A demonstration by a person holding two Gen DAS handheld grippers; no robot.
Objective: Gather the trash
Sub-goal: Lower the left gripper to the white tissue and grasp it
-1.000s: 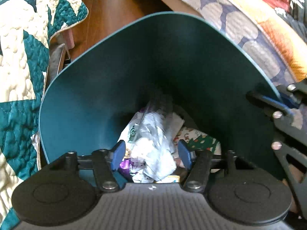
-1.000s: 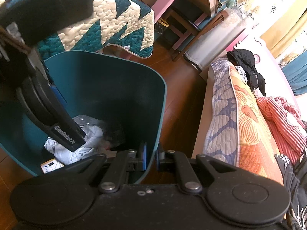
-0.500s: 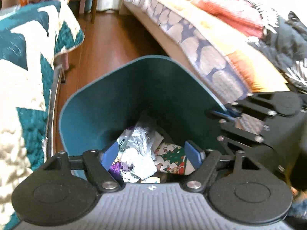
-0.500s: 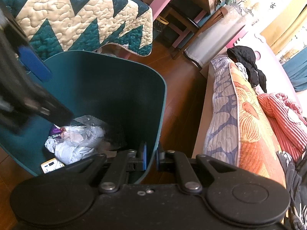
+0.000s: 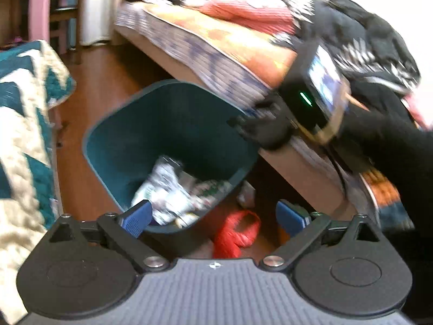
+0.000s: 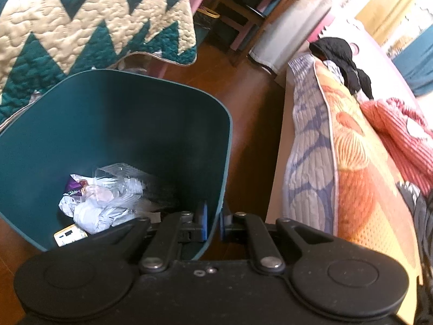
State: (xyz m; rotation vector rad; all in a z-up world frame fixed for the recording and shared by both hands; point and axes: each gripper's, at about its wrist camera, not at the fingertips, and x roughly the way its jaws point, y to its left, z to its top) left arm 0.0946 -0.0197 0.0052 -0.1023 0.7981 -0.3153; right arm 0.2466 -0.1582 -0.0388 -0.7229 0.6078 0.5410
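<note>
A teal trash bin (image 5: 173, 124) stands on the wood floor and holds crumpled white paper and clear wrappers (image 5: 167, 189). My left gripper (image 5: 213, 218) is wide open and empty, above and in front of the bin. A red plastic bag (image 5: 236, 234) lies on the floor beside the bin, between my left fingers. My right gripper (image 6: 212, 223) is shut on the bin's rim (image 6: 226, 162), one pad inside and one outside. The trash (image 6: 105, 200) also shows in the right wrist view. The right gripper (image 5: 259, 130) shows at the bin's far edge.
A bed (image 6: 346, 146) with a patterned cover and piled clothes runs along the right of the bin. A teal and cream quilt (image 6: 81, 27) hangs over furniture on the left. Pink chair legs (image 6: 243, 27) stand farther back on the wood floor (image 5: 108, 81).
My left gripper has risen out of the bin, pulled back and opened wider. The trash it was over lies in the bin. My right gripper has kept its hold on the rim.
</note>
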